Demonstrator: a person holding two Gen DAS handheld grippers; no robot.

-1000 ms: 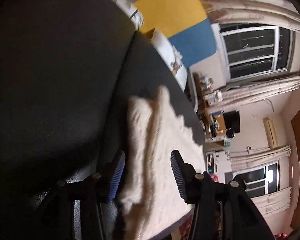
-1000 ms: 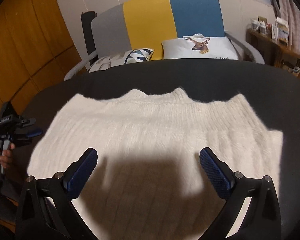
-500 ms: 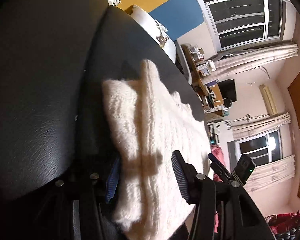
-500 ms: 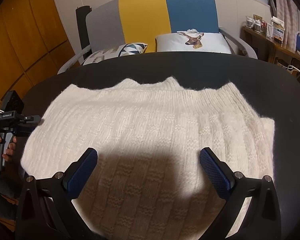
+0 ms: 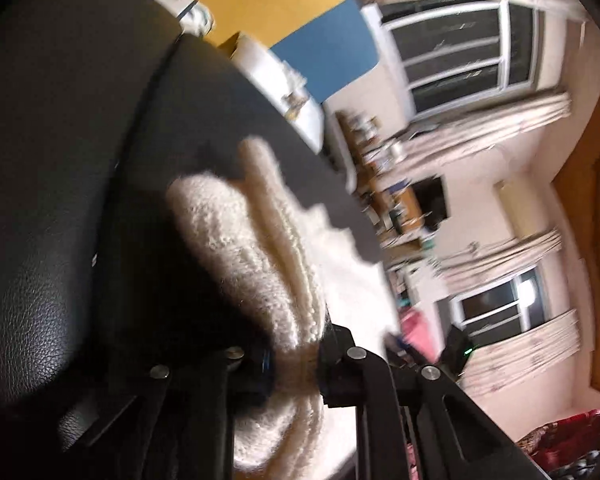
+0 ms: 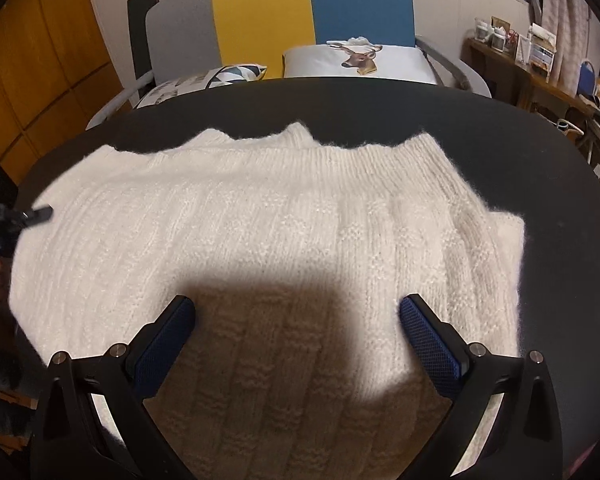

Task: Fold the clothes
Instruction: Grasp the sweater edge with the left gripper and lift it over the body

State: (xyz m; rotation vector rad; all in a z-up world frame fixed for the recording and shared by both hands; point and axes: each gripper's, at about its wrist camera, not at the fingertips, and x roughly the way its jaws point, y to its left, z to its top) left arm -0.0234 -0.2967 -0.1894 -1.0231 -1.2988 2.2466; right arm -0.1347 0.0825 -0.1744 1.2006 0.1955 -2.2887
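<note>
On the black table [image 6: 540, 168], sweater [image 6: 260, 232] lies sideways; left gripper [image 5: 294, 354] fingers closing on its edge, right gripper [image 6: 296, 332] fingers apart.

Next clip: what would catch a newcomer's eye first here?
A fluffy white knitted sweater spread flat across the dark round table. The left gripper has its jaws closing on a bunched edge of it at the left side, while the right gripper hovers open over the near edge. Behind stands a grey, yellow and blue sofa.

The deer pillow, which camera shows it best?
The right wrist view: the deer pillow sits sharp and unobstructed behind the black table. The left wrist view shows only a blurred, edge-on sliver.
</note>
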